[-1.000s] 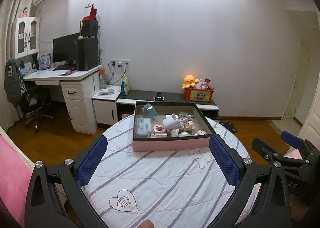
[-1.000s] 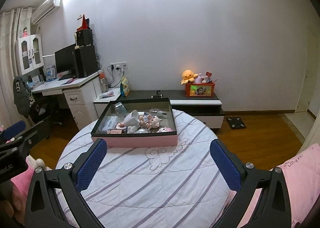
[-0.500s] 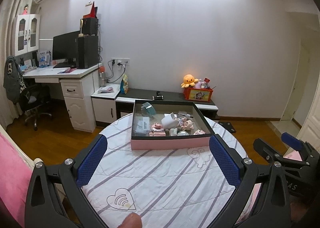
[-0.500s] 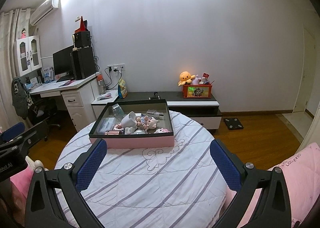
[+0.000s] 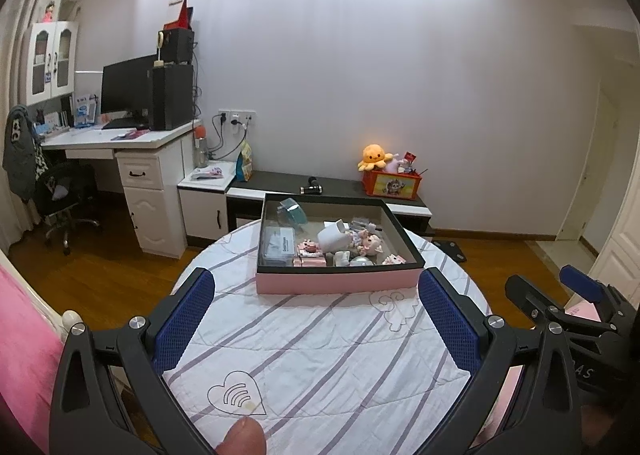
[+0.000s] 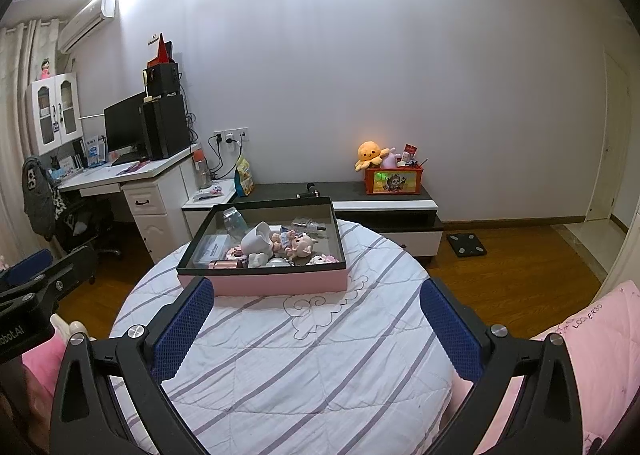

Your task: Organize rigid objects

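Note:
A shallow pink box with a black rim (image 5: 336,282) (image 6: 276,284) sits at the far side of a round table with a striped white cloth (image 5: 320,355) (image 6: 312,367). It holds several small things: a white mug (image 5: 335,238) (image 6: 258,237), a doll (image 5: 370,241) (image 6: 298,245), a clear plastic case (image 5: 278,245), a bluish jar (image 5: 292,211) and small pink blocks (image 5: 310,255). My left gripper (image 5: 316,329) is open and empty, short of the box. My right gripper (image 6: 314,331) is open and empty, also short of it.
Behind the table stands a low dark cabinet (image 5: 332,187) with an orange toy box (image 5: 392,184) and an orange plush (image 5: 374,157). A white desk with a monitor (image 5: 128,89) and an office chair (image 5: 64,187) stand at left. Pink bedding (image 6: 592,355) lies at right.
Both views have shifted slightly: the table and box sit a little further off and lower in view. Both grippers stay open and empty.

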